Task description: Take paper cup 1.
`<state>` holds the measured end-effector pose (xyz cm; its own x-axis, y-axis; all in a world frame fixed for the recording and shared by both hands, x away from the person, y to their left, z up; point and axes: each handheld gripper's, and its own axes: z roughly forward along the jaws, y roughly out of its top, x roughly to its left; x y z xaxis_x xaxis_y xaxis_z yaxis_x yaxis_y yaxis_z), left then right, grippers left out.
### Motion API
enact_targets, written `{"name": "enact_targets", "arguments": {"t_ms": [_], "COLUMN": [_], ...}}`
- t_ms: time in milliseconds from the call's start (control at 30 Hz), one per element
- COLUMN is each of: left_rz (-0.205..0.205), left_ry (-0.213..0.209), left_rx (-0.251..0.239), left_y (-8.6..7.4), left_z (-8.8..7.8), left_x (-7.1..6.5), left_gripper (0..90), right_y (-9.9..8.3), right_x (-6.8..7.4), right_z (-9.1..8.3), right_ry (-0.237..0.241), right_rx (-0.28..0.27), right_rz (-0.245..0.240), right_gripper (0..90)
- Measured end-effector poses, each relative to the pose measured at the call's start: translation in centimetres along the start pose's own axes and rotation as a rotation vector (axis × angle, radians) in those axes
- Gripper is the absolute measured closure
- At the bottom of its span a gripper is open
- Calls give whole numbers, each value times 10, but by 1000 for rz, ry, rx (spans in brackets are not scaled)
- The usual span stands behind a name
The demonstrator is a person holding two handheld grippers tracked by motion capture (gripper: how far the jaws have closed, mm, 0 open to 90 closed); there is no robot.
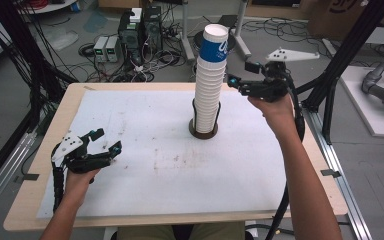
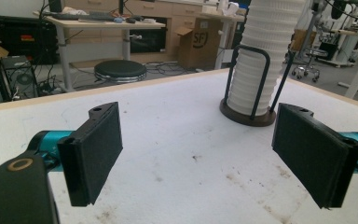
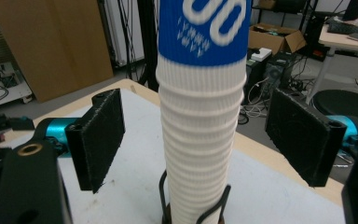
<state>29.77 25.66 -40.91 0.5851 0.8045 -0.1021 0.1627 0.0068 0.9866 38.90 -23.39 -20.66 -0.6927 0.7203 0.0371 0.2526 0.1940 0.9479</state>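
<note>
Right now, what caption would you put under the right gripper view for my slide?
Open right gripper faces a tall stack of paper cups standing in its wire holder.

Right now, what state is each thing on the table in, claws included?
Tall stack of white ribbed paper cups: upright, nested, leaning slightly, seated in its holder.
Blue-banded top cup: upside down, capping the stack.
Dark round base with black wire uprights: standing on the white table cover.
Left claw: open, empty, low over the cover.
Right claw: open, empty, raised beside the stack's upper part.
</note>
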Motion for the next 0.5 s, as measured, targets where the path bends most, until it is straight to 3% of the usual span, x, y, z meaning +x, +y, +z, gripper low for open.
{"name": "enact_targets", "arguments": {"t_ms": [200, 500], "left_rz": [-8, -17], "left_ry": [-5, -15], "left_rx": [-1, -2], "left_y": [-1, -2], "left_z": [2, 2], "left_x": [0, 1], "left_gripper": [160, 160], "right_y": [30, 56], "right_x": [-6, -7], "right_z": [17, 32], "right_ry": [-8, -11], "right_rx": [21, 27], "right_rz": [2, -9], "right_gripper": [203, 203]}}
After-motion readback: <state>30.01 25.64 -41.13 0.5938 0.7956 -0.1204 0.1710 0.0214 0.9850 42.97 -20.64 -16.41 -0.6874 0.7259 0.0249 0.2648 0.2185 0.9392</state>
